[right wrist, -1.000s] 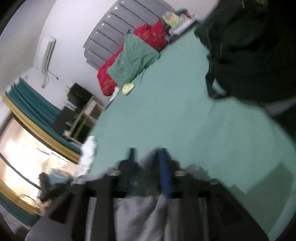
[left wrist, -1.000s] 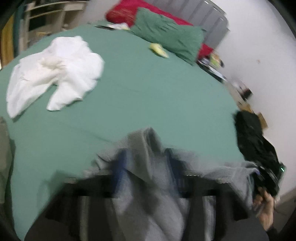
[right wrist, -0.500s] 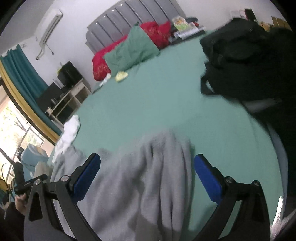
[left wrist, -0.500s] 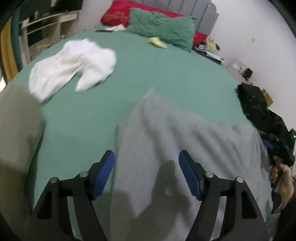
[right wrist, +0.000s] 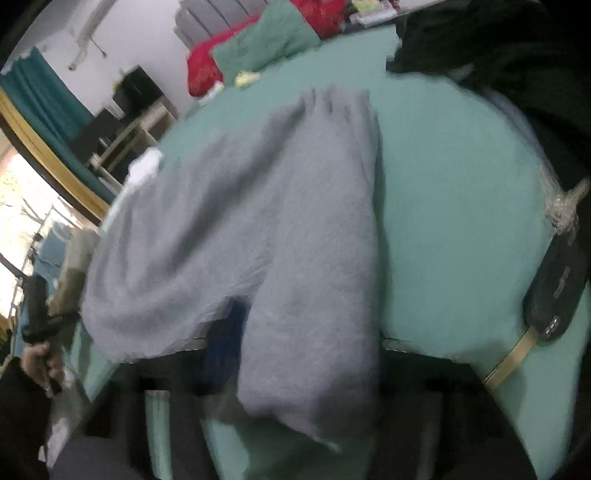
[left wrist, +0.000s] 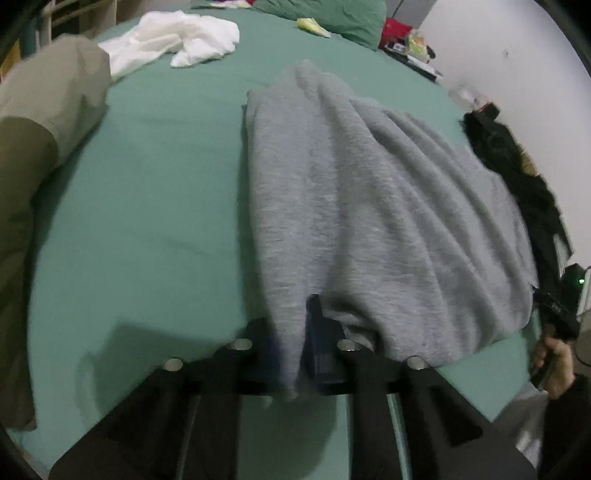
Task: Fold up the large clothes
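Leftmost on the green bed sheet lies a khaki garment, with a white garment further back. Next, the left gripper is clamped tight on the near hem of the grey sweater, which lies spread on the bed towards the green pillow. At the sweater's other near corner the right gripper has just been narrowing, cloth bunched between its fingers. Furthest right sits a black garment.

Sweater lies on the bed — shirt behind (pillow farther).
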The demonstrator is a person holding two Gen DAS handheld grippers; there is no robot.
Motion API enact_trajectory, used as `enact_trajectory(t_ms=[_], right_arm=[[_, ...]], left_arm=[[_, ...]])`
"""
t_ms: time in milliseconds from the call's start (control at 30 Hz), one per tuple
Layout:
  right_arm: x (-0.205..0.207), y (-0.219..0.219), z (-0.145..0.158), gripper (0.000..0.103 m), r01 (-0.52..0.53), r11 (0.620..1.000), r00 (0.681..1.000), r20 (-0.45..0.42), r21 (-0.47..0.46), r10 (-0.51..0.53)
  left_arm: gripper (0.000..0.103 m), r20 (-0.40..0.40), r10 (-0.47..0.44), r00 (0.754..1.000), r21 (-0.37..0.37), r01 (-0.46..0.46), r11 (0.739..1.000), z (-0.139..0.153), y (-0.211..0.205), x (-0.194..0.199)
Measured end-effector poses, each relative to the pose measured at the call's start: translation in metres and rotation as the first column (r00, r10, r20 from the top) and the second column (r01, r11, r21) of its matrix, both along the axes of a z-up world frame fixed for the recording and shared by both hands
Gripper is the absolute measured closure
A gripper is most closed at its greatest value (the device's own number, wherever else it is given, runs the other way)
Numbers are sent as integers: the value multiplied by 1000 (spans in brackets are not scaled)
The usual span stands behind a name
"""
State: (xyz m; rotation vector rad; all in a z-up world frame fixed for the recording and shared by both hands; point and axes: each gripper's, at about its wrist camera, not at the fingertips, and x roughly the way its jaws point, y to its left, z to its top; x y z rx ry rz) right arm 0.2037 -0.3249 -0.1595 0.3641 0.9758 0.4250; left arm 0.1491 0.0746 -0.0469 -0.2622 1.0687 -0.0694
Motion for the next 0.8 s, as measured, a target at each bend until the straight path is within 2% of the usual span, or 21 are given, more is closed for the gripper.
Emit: enact_trajectory(t_ms=[33, 133, 233, 433, 533, 567, 600, 633, 667, 733, 767, 800], right_arm=[[-2, -1, 1, 74, 5, 1000, 1000, 18, 2, -5], [-8, -23, 10, 80, 43, 995, 999, 16, 89, -44], [-27, -36, 26, 85, 51, 995, 998, 36, 86, -54], [-66, -48, 37, 85, 56, 995, 998, 29, 77, -59], [-71, -42, 30, 84, 56, 996, 998, 5, 66, -56], [-67, -39, 24, 82, 50, 997, 999, -22, 58, -49], [-64, -37, 17, 80, 48, 998, 998, -50, 47, -46], [-60, -36, 13, 76, 53, 998, 996, -68, 38, -50], [-59, -36, 13, 73, 61, 998, 996, -71, 32, -59], [-57, -40, 19, 54, 93, 996, 995, -46, 15, -92], [-58, -42, 25, 46, 114, 994, 993, -13, 5, -114], [-58, -45, 31, 29, 135, 991, 991, 23, -2, -135]], left_arm=[[94, 9, 8, 1000, 21, -8, 1000, 4, -2, -5], [95, 47, 64, 997, 34, -66, 997, 21, 3, -27], [95, 65, 100, 993, -8, -100, 995, 32, 13, -50], [94, 26, 108, 994, -49, -107, 993, 29, 10, -80], [92, 7, 84, 996, -3, -84, 996, 23, 2, -76], [92, -14, 81, 997, 12, -81, 997, 22, 0, -71], [86, -28, 88, 996, 37, -87, 995, 22, -1, -67], [77, -18, 91, 996, 60, -90, 994, 27, -2, -63], [72, 6, 93, 996, 75, -93, 993, 32, -3, -60], [53, 70, 99, 993, 112, -106, 988, 49, -8, -58], [49, 101, 93, 991, 131, -106, 986, 58, -13, -56], [46, 130, 81, 988, 149, -100, 984, 66, -18, -55]])
